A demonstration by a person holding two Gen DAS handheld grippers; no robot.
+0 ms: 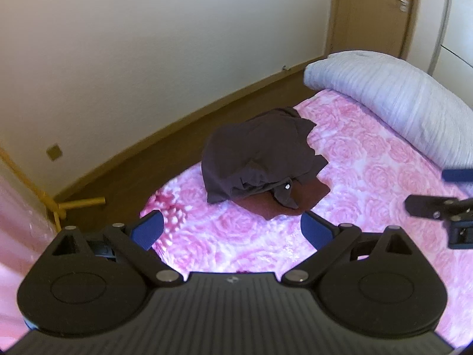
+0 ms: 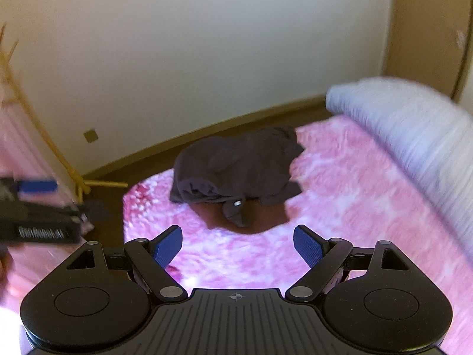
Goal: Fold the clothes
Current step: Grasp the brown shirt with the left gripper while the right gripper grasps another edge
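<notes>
left gripper (image 1: 232, 230): fingers spread wide, nothing between them, hovering over the bedspread just short of the clothes.
right gripper (image 2: 238, 247): fingers also spread, empty, aimed at the same pile. Its view is motion-blurred.
clothes: dark crumpled garment (image 1: 260, 153) bunched in a heap near the bed's far edge, a small metal snap (image 1: 286, 187) showing at the front. It sits partly on top of a flat reddish-brown piece (image 1: 307, 198) that looks neatly squared, possibly already folded.
bedspread (image 1: 369, 177): pink floral, soft; rolled white duvet (image 1: 384, 94) well off to the right.
floor (image 1: 165, 148): wood, right behind the pile.
stage: dark garment is not folded. Could be about to be spread out, or just dropped on a stack; can't settle which.
risk 1: a grab at the heap pinches several layers at once, since edges and corners are buried in the bunching.
risk 2: pulling the dark garment drags the reddish piece under it and wrecks its fold.
risk 3: pile sits close to the edge, so a push away could tip it onto the floor.
risk 4: fingers could snag the plush bedspread along with the cloth.
</notes>
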